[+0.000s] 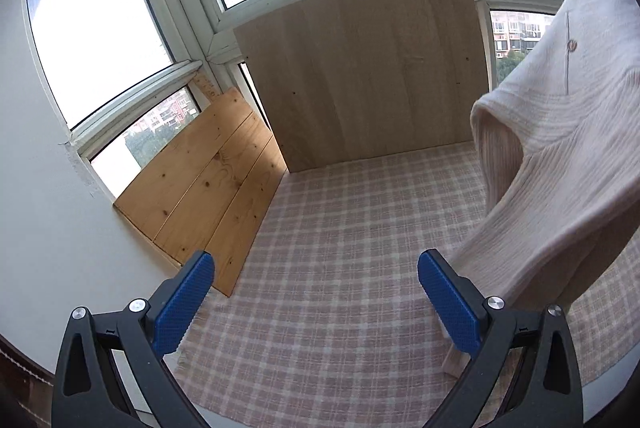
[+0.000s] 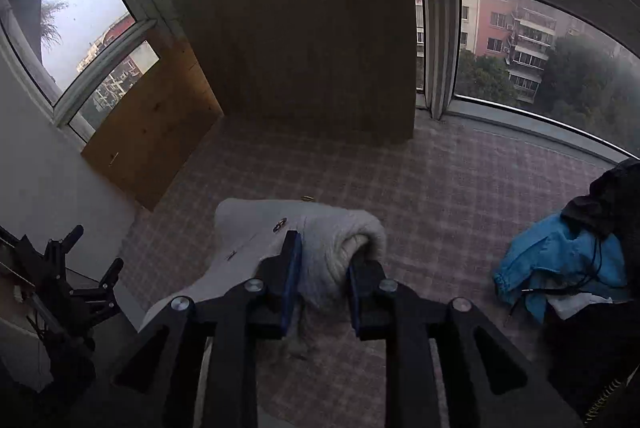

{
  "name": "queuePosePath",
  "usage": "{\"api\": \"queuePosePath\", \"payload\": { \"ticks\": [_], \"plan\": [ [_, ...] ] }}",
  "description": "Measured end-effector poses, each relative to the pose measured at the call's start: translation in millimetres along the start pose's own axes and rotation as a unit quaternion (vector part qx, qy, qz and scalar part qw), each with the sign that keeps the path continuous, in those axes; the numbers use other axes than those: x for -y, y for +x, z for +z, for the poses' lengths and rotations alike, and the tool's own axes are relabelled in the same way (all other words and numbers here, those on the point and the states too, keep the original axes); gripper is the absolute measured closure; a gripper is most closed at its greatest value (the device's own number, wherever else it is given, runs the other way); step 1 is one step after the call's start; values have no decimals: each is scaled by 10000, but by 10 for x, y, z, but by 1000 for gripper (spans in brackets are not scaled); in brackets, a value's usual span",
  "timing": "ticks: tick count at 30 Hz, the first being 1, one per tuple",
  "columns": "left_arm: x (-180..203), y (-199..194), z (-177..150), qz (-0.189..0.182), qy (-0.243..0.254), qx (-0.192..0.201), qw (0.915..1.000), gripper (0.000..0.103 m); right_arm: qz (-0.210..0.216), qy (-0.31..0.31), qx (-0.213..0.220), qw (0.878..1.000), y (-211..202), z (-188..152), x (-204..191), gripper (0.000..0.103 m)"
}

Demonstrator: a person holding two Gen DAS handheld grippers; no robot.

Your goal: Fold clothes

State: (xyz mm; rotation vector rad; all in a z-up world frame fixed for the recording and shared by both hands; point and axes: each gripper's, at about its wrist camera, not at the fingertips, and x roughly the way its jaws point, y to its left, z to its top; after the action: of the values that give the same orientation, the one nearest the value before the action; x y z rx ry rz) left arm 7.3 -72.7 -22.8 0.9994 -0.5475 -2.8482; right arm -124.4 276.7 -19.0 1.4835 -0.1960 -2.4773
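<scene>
From the left wrist, the left gripper point(image 1: 316, 292) is hovering over the checked cloth point(image 1: 340, 228), fingers wide apart and empty; the cream sweater point(image 1: 560, 131) is hanging at the right. From the right wrist, the right gripper point(image 2: 324, 268) is clamping a bunched fold of the sweater above the cloth; a blue garment point(image 2: 560, 260) is lying far right.

The white knit sweater point(image 1: 560, 131) runs off the right edge of the left wrist view, so its top is cut off. In the right wrist view its lower part is hidden behind the right tongs point(image 2: 324, 268). Right of the sweater, a blue garment point(image 2: 560, 264) and dark clothes point(image 2: 612, 195) are cut by the edge, their shapes unclear.
</scene>
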Motion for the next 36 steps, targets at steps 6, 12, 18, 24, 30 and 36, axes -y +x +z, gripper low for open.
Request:
{"api": "queuePosePath", "payload": {
  "ticks": [6, 12, 18, 24, 30, 36],
  "plan": [
    [513, 464, -294, -763, 1054, -319, 9910, 1, -139, 1194, -732, 9900, 1101, -831, 956, 81],
    [1366, 458, -347, -1641, 2605, 302, 9509, 1, -120, 1637, -481, 9853, 875, -1355, 1262, 63],
    [2045, 287, -540, -2369, 4223, 1261, 8658, 1, -113, 2141, -490, 9755, 674, -1652, 1436, 62],
    [2552, 530, -671, -2030, 5030, 1217, 8312, 10, -335, 2038, -453, 9774, 623, -1756, 1375, 62],
    [2443, 657, -227, -2878, 4204, 215, 8602, 79, -453, 1888, -522, 9796, 738, -1732, 1342, 62],
    [1885, 907, 366, -3588, 2631, -385, 8947, 91, -486, 1323, -528, 9886, 831, -1545, 1178, 62]
  ]
}}
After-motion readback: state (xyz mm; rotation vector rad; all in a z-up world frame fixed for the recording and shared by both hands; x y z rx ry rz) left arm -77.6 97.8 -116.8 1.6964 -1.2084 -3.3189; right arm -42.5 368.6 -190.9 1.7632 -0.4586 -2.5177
